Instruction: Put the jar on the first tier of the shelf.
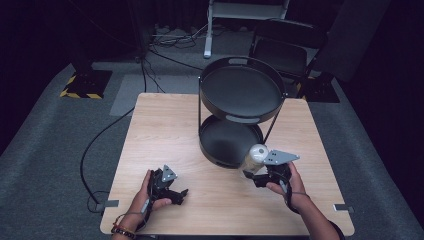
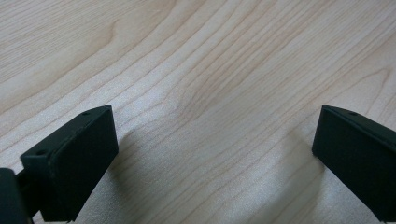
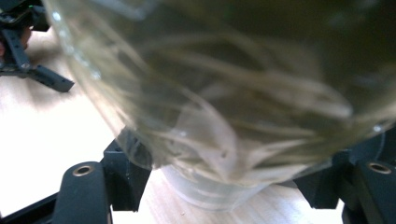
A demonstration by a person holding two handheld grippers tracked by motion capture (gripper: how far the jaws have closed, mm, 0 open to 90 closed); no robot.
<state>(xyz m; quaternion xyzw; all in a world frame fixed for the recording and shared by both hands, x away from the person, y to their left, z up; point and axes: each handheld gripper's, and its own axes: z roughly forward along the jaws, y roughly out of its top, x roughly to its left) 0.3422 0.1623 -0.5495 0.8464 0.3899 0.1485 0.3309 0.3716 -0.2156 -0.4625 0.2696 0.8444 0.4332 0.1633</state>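
Note:
A clear jar with a white lid [image 1: 256, 157] is held in my right gripper [image 1: 256, 175], just in front of the black two-tier round rack [image 1: 241, 93]. In the right gripper view the jar's glass body [image 3: 224, 93] sits between the two black jaws, with pale strands inside it. My left gripper [image 1: 176, 192] rests low over the wooden table [image 1: 165, 135] at the front left. In the left gripper view its fingers [image 2: 70, 163] stand wide apart over bare wood, with nothing between them.
The rack's lower tray [image 1: 227, 140] lies next to the jar, and the upper tray [image 1: 240, 90] stands above it. A black chair [image 1: 285, 45] is behind the table. Cables [image 1: 95, 150] trail over the grey floor at left.

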